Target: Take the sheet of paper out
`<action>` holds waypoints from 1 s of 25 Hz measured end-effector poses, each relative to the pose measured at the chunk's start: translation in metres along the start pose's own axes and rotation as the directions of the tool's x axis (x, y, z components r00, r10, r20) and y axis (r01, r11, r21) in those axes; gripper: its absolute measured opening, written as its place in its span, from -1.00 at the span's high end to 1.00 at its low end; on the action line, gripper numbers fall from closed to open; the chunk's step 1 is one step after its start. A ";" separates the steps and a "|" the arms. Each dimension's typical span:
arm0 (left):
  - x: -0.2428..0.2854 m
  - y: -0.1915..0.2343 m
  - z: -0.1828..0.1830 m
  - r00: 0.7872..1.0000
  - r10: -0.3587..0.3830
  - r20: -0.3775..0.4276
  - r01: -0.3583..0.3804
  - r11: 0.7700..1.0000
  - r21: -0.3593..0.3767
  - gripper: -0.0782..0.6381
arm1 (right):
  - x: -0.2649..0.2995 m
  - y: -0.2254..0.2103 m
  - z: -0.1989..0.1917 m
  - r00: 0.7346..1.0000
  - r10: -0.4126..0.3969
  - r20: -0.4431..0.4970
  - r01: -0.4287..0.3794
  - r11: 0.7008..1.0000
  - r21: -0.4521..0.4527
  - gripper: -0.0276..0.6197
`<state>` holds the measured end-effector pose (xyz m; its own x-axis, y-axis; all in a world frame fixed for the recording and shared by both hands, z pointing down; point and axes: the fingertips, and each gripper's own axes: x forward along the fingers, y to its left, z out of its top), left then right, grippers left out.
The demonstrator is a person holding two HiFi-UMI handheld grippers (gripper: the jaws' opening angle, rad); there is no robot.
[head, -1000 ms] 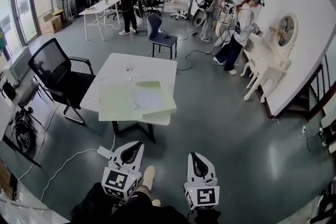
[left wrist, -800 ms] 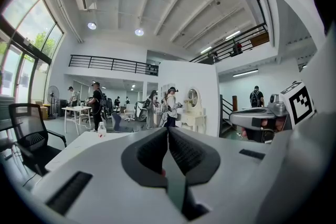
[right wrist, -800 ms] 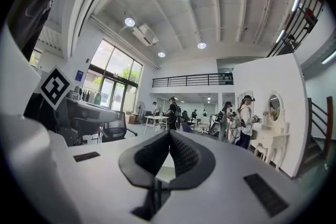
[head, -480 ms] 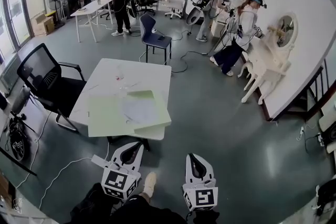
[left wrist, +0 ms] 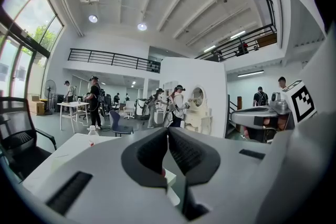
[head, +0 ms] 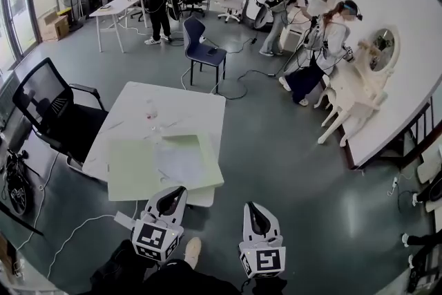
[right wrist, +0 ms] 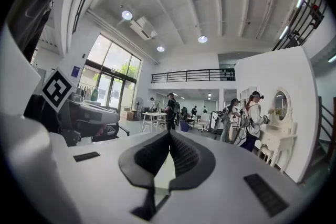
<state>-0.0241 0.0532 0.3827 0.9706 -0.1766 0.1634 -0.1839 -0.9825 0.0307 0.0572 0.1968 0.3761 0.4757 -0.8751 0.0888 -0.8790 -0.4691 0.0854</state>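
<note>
Two grippers, the left gripper (head: 174,198) and the right gripper (head: 254,209), hang short of the table (head: 186,103), each with jaws pressed together on nothing; the sheet of paper (head: 181,162) lies flat on a green folder (head: 135,173) by the table's near edge, at twelve o'clock from the left gripper and eleven o'clock from the right; likely risks: a pinch catching folder and sheet together, or a drag that creases the paper or pulls the folder off the edge.

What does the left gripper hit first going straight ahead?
Most likely the near edge of the white rectangular table, where the pale green flat folder lies. The left gripper, jaws closed, sits just short of it. Depth is uncertain.
</note>
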 end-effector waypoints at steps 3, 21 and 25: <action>0.019 0.023 0.002 1.000 0.011 0.001 -0.011 1.000 -0.009 0.70 | 0.031 -0.003 0.001 1.000 0.007 -0.005 -0.007 1.000 -0.005 0.86; 0.055 0.137 0.008 0.988 0.152 0.003 -0.152 0.987 -0.051 0.70 | 0.161 0.020 0.017 0.991 0.133 0.000 -0.133 0.991 -0.034 0.86; 0.049 0.152 0.006 0.978 0.209 0.001 -0.209 0.976 -0.064 0.70 | 0.177 0.031 0.019 0.983 0.184 0.005 -0.183 0.982 -0.041 0.86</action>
<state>-0.0037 -0.1055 0.3896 0.9108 -0.3785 0.1648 -0.3922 -0.9180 0.0592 0.1136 0.0256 0.3751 0.3059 -0.9470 0.0981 -0.9493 -0.2954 0.1078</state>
